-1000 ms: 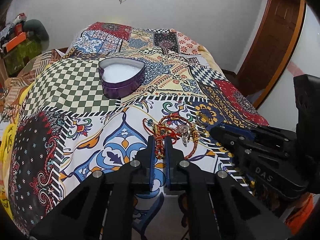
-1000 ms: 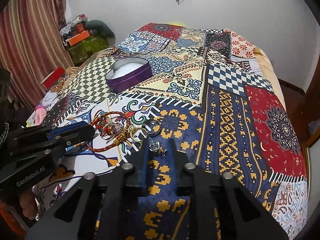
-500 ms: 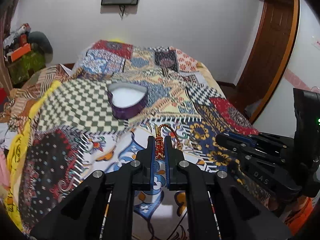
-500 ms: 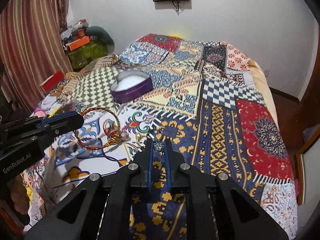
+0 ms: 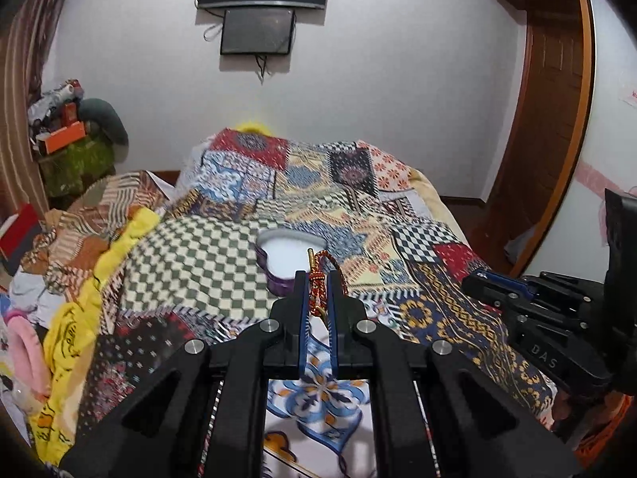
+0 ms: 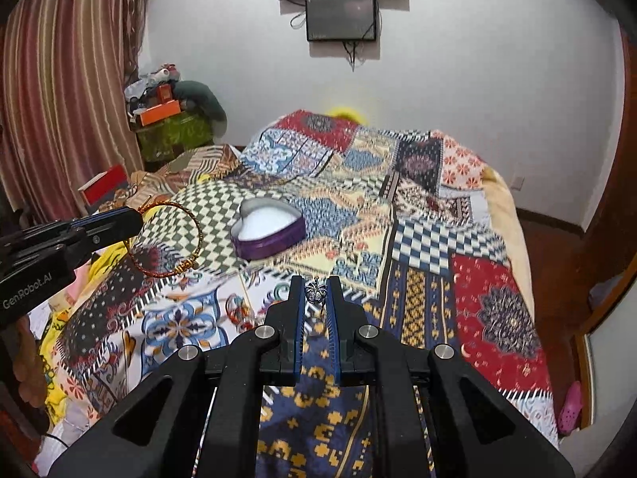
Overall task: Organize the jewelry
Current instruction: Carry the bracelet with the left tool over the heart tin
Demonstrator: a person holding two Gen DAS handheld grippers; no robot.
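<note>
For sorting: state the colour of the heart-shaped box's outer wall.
Purple wall on the heart-shaped box, white inside; clearest in the right wrist view.

Bare quilt (image 6: 358,239) surrounds the heart tin (image 6: 268,233).

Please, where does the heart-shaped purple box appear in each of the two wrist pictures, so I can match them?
Left wrist view: the heart-shaped purple box lies on the quilt at centre, just beyond the left tongs, partly hidden by the red and gold bangle they hold.
Right wrist view: the box lies left of centre, above the right tongs.
Shared landmark: the green checkered patch, left of the box.
</note>
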